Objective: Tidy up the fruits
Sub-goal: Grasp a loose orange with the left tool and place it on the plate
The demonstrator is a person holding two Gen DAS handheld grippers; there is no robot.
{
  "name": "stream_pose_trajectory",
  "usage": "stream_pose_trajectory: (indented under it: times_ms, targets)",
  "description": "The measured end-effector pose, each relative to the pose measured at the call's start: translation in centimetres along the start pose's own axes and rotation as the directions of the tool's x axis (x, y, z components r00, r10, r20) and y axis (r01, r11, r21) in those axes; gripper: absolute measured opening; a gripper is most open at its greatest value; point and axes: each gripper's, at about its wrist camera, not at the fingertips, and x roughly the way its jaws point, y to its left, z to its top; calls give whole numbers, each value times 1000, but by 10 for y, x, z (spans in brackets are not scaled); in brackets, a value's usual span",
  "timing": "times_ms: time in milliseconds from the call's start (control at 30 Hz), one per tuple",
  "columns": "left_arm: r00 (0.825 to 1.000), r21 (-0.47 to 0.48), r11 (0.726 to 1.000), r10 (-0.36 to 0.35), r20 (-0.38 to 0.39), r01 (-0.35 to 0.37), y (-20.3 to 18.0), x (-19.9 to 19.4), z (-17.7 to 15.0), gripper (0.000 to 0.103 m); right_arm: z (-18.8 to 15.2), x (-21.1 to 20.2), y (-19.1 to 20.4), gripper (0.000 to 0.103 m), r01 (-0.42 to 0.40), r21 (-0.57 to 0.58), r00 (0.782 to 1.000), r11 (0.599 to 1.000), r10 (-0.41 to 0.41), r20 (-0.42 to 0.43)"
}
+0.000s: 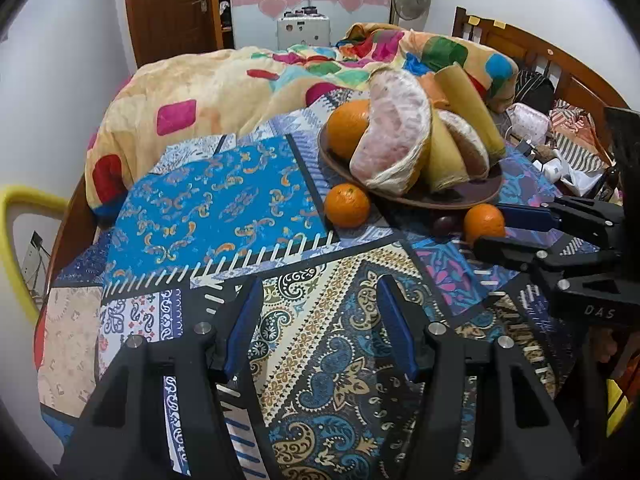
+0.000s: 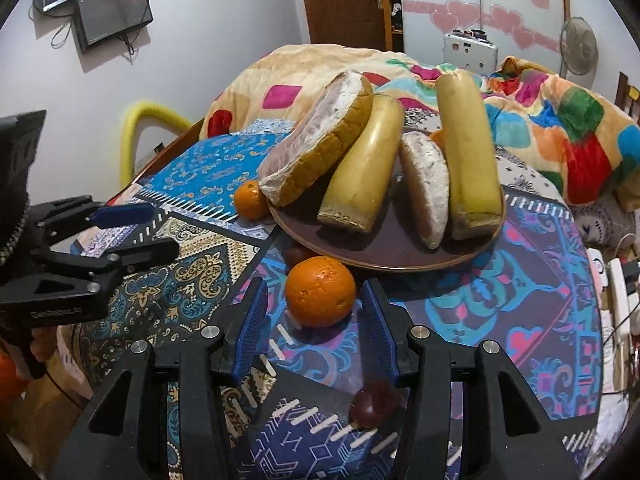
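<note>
A brown plate (image 2: 380, 265) carries several pomelo wedges (image 2: 320, 148) and pieces of yellow peel (image 2: 470, 152); behind them lies an orange (image 1: 346, 128). A loose orange (image 2: 320, 292) sits on the cloth in front of the plate, between the fingertips of my right gripper (image 2: 314, 286), whose blue pads stand a little off it on both sides. Another orange (image 1: 346, 205) lies left of the plate. My left gripper (image 1: 320, 320) is open over bare patterned cloth, nothing between its fingers. From the left wrist view, the right gripper (image 1: 490, 228) flanks the front orange (image 1: 484, 220).
A small dark red fruit (image 2: 376, 402) lies by my right gripper's right finger, another (image 2: 298, 254) sits under the plate's rim. Everything rests on a patchwork cloth (image 1: 224, 204) on a bed. A bright quilt (image 1: 208, 88) is piled behind; cables and clutter (image 2: 616, 280) lie at right.
</note>
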Motion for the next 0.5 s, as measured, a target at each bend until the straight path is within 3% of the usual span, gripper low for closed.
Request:
stream_pose_trajectory:
  times_ms: [67,500]
  targets:
    - [1000,-2,1000,-2,-7,2,0,5,1,58,-1,1,1,34,15,-8,1000,1000,-15,1]
    - [999,0,999,-39,-24,39,-8,30,28,58,2,-25,-9,34,60,-12,994,998,-59,88]
